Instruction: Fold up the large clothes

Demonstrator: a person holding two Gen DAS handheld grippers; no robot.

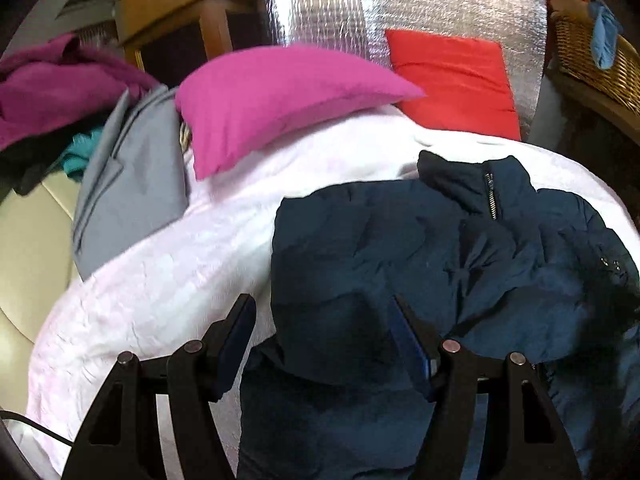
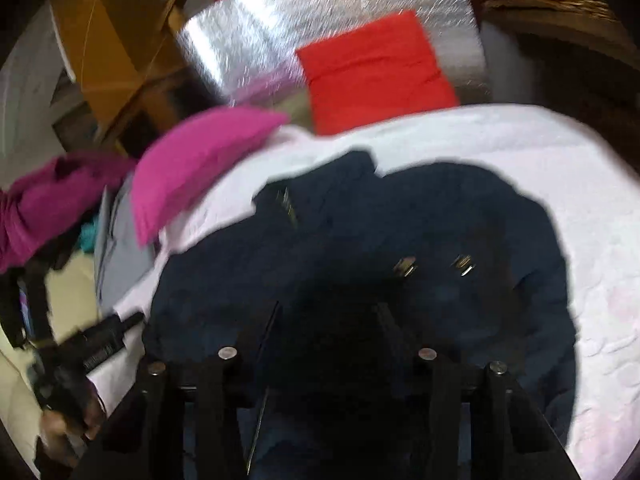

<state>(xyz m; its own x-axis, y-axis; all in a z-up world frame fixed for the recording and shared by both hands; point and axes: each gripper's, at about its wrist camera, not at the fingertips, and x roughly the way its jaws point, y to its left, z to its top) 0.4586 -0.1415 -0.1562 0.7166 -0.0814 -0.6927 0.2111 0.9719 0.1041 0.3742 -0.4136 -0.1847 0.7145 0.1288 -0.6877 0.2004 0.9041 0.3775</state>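
Both tongs spread, pinching nothing. Left gripper [image 1: 324,332] hangs over the near-left edge of the navy jacket [image 1: 440,264], one finger over the jacket, the other over the white quilt [image 1: 168,272]. Right gripper [image 2: 328,320] hangs over the jacket's middle [image 2: 360,240]; whether its tips touch the fabric I can't tell (frame is blurred, fabric dark).

Jacket lies on the quilt, collar and zipper [image 1: 491,196] at its far side, two metal snaps [image 2: 404,266] right of centre. It's bunched and wrinkled, outline irregular; sleeves not clearly separable. I judge folding barely started: no clean fold visible, nothing squared off. Left to do: flatten, bring sides and sleeves in, fold hem to collar.

Beyond the jacket: magenta pillow [image 1: 280,96] far-left, red cushion [image 1: 456,80] behind the collar against silver foil sheet [image 1: 320,4]. Grey garment [image 1: 128,176] and purple clothing heap [image 1: 52,88] further left, probably next in queue. Wicker basket [image 1: 592,56] far-right.
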